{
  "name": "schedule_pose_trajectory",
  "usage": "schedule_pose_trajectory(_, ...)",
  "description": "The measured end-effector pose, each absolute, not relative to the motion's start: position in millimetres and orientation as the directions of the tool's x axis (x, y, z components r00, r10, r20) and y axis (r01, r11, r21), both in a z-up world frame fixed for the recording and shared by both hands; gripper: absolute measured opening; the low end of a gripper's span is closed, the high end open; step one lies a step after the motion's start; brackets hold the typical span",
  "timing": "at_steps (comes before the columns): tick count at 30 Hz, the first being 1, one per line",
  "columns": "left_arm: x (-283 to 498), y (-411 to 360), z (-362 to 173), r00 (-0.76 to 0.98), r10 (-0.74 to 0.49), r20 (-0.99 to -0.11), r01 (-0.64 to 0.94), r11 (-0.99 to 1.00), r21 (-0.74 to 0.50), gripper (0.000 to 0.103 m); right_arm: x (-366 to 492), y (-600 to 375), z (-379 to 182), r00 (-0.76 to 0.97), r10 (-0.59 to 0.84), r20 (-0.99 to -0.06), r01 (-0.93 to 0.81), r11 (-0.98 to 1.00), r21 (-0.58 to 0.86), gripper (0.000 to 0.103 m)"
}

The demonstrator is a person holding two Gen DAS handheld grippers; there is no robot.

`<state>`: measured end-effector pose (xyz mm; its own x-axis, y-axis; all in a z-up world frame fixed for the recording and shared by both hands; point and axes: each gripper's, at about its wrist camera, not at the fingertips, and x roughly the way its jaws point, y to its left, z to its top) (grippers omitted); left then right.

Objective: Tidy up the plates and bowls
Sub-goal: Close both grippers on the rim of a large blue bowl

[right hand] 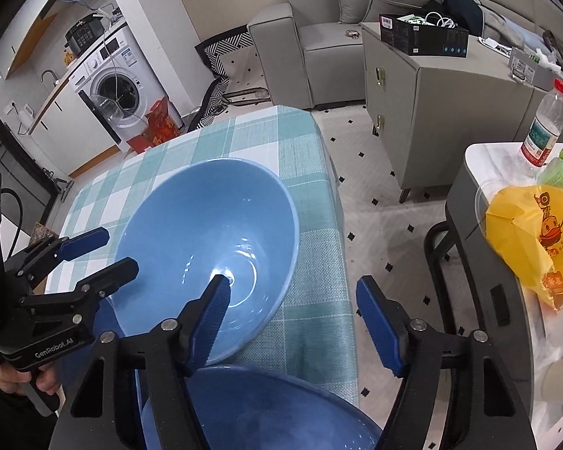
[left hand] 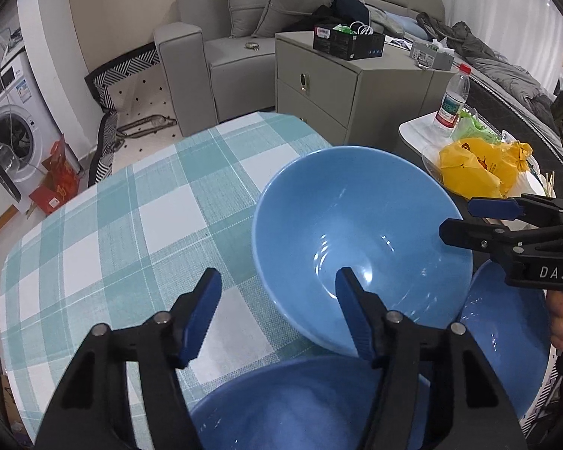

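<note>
**Both tongs hover apart over three blue bowls**

Nearest you, a blue bowl (left hand: pixel 281 412) sits under your left gripper (left hand: pixel 277 315), whose jaws stand apart with nothing clamped: one blue pad over the checked tablecloth (left hand: pixel 131 206), the other over the big bowl (left hand: pixel 364 232). Your right gripper (right hand: pixel 292 322) is likewise apart and empty, its left pad above the big bowl's inside, its right pad past the table edge. A third bowl (left hand: pixel 506 337) lies just beside the big one, at the table's right edge. Farther off stand a side table (right hand: pixel 476 157) with a yellow bag (right hand: pixel 525 232) and a water bottle (right hand: pixel 544 123), then a grey cabinet (left hand: pixel 319 86) and a sofa (left hand: pixel 225 37).
</note>
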<state>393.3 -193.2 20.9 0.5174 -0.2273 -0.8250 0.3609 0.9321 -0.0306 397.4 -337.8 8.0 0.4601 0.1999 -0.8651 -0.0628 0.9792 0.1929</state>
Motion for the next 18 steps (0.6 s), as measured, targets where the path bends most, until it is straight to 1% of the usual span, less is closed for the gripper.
schedule_pose_trajectory(3,394.5,-191.3,16.5,0.510,-0.223,-0.830,0.354,0.935,-0.034,0.059,398.7,-333.7,5.9,0.450,0.206,-0.869,-0.074,0.978,0.194,0.061)
schedule_pose_trajectory(5,395.1,-191.0,13.3,0.501,-0.226,-0.835,0.356,0.934,-0.039,0.058,398.8,-330.9,4.9,0.448,0.207,-0.870,-0.083,0.978,0.190,0.060)
schedule_pose_trajectory(6,395.3,-190.8,11.9,0.494,-0.231,-0.838,0.360,0.932,-0.045,0.056,398.6,-329.4,4.5,0.448,0.207,-0.870,-0.086,0.978,0.188,0.057)
schedule_pose_trajectory(7,395.6,-190.8,10.9,0.489,-0.236,-0.840,0.362,0.931,-0.050,0.052,398.0,-328.5,4.1,0.446,0.205,-0.871,-0.089,0.979,0.184,0.054)
schedule_pose_trajectory(8,396.2,-190.4,9.5,0.484,-0.237,-0.843,0.361,0.931,-0.054,0.047,398.0,-327.4,3.5,0.444,0.203,-0.873,-0.090,0.979,0.181,0.053)
schedule_pose_trajectory(9,396.9,-189.7,8.7,0.482,-0.237,-0.844,0.357,0.932,-0.057,0.044,397.9,-326.4,3.1,0.443,0.204,-0.873,-0.093,0.979,0.181,0.053)
schedule_pose_trajectory(10,397.8,-188.3,8.1,0.480,-0.240,-0.844,0.353,0.933,-0.065,0.041,397.7,-325.1,2.8,0.443,0.203,-0.873,-0.095,0.979,0.179,0.049)
schedule_pose_trajectory(14,399.5,-184.4,6.1,0.465,-0.268,-0.843,0.347,0.932,-0.105,0.033,397.5,-322.7,1.1,0.438,0.196,-0.877,-0.100,0.981,0.169,0.044)
schedule_pose_trajectory(18,398.1,-187.1,7.0,0.464,-0.269,-0.844,0.356,0.929,-0.100,0.028,396.0,-319.3,1.1,0.440,0.189,-0.878,-0.103,0.982,0.160,0.039)
